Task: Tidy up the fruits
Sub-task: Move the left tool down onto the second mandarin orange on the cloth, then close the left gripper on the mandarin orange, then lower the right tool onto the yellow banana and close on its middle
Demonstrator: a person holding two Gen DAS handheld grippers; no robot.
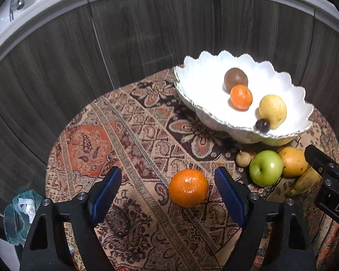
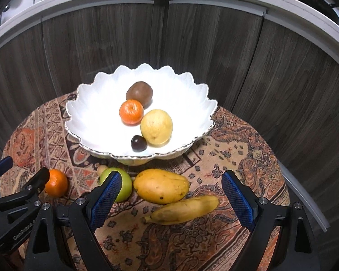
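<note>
**Both grippers poised over loose fruit, nothing gripped**

Nearest in the left wrist view, the left gripper (image 1: 168, 187) has its fingers spread either side of a loose orange (image 1: 188, 188) at lower centre. The fruit lies between the blue pads, closer to the right-hand one, with a visible gap on both sides. In the right wrist view, the right gripper (image 2: 169, 194) is spread wide over a mango (image 2: 161, 185) and a banana (image 2: 184, 210) at lower centre and pinches neither. Its left pad stands in front of a green apple (image 2: 124, 186).

Behind these fruits, the white scalloped bowl (image 2: 90, 103) sits on the patterned cloth (image 2: 237, 149). It holds a brown fruit (image 2: 139, 93), a small orange (image 2: 131, 111), a yellow fruit (image 2: 156, 126) and a dark plum (image 2: 138, 143).

Risks, as judged: the orange sits off-centre between the pads, so closing could nudge it and roll it across the cloth. The mango and banana appear to touch, and a grip on one may drag the other. The two grippers work close together beside the apple and could collide.

Not established: a small pale fruit (image 1: 243, 158) beside the apple is too indistinct to identify. The apple is partly covered in the right view. The banana's far end is hidden behind the right gripper's body in the left view. What lies under the bowl's base cannot be made out.
</note>
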